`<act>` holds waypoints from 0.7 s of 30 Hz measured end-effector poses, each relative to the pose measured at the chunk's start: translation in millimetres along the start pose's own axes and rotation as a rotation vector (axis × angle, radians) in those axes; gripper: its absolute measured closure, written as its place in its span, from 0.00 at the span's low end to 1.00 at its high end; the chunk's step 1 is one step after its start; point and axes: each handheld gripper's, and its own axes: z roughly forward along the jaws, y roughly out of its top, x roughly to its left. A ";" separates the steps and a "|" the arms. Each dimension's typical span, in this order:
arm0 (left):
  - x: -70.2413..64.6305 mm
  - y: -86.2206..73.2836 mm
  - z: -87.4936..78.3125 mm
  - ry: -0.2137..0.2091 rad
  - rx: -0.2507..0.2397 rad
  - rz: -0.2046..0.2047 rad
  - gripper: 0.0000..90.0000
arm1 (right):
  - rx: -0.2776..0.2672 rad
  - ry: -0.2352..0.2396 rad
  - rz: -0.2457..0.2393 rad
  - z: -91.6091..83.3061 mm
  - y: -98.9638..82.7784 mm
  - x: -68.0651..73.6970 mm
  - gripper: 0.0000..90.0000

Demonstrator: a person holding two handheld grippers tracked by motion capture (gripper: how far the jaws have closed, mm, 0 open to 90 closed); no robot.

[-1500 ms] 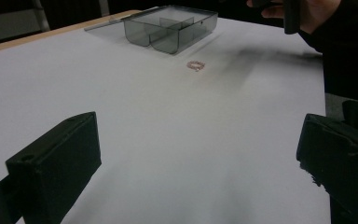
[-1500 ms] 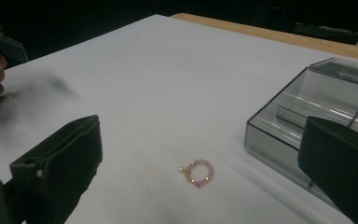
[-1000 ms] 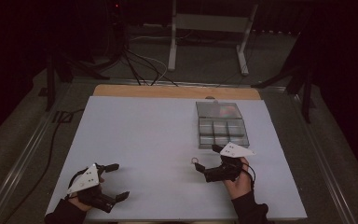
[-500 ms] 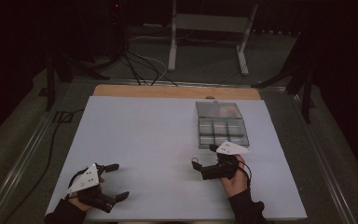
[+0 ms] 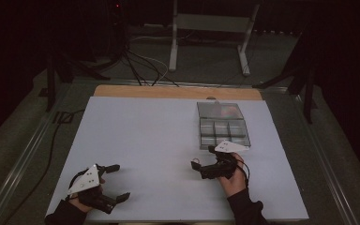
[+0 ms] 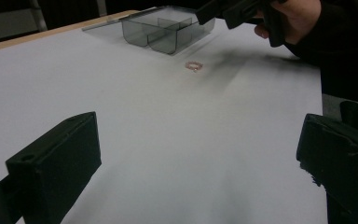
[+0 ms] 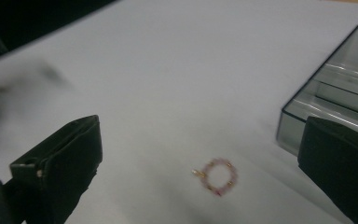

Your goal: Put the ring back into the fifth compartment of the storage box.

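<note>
One beaded ring [image 7: 218, 176], flat on the white table [image 5: 150, 136], just beside one clear compartment box [image 5: 222, 125]; round, hence no long axis or heading. Two grippers: left gripper [image 5: 115, 183] released, jaws wide; right gripper [image 5: 199, 168] released, jaws spread either side of the ring, not touching.

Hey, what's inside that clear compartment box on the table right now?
The divided box shows grey dividers, and the compartments facing the cameras look empty. Something reddish shows in its far section in the high view, too blurred to identify. The small beaded ring lies outside it, on the white table.
</note>
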 end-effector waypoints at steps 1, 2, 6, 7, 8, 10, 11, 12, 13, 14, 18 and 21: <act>0.0 0.0 0.0 -0.001 0.000 0.000 0.01 | 0.018 -0.016 -0.006 1.3 -0.1 0.9 0.00; -0.1 0.0 -0.1 0.000 0.000 0.000 0.01 | 0.028 -0.029 -0.005 3.0 -0.1 2.0 0.00; -0.1 0.0 -0.1 -0.001 0.000 0.000 0.01 | 0.045 -0.052 0.003 8.0 -0.7 4.2 0.00; -0.1 0.0 -0.1 -0.002 0.000 0.000 0.01 | 0.052 -0.066 -0.008 9.1 -1.0 4.9 0.01; 0.0 -0.1 -0.1 -0.002 0.001 0.000 0.01 | 0.066 -0.070 -0.006 9.8 -1.1 5.0 0.06; 0.1 -0.1 0.0 -0.003 0.001 -0.001 0.01 | 0.079 -0.089 -0.008 11.1 -1.5 4.7 0.09; 0.1 -0.1 -0.1 -0.003 0.001 -0.001 0.01 | 0.088 -0.088 -0.008 12.0 -1.7 4.2 0.09; 0.1 -0.1 -0.1 -0.003 0.001 -0.001 0.01 | 0.094 -0.094 -0.009 13.2 -1.9 3.9 0.09; 0.0 -0.1 -0.1 -0.003 0.001 -0.001 0.01 | 0.099 -0.115 -0.017 14.3 -2.2 4.1 0.13; 0.0 -0.2 0.0 -0.002 0.001 0.001 0.01 | 0.113 -0.121 -0.020 15.2 -2.1 3.7 0.17; 0.1 -0.1 -0.4 -0.002 0.001 0.001 0.01 | 0.151 -0.134 -0.029 18.0 -1.6 1.9 0.22; 0.1 -0.2 -0.2 -0.003 0.001 -0.002 0.01 | 0.152 -0.149 -0.022 17.8 -0.9 -0.2 0.26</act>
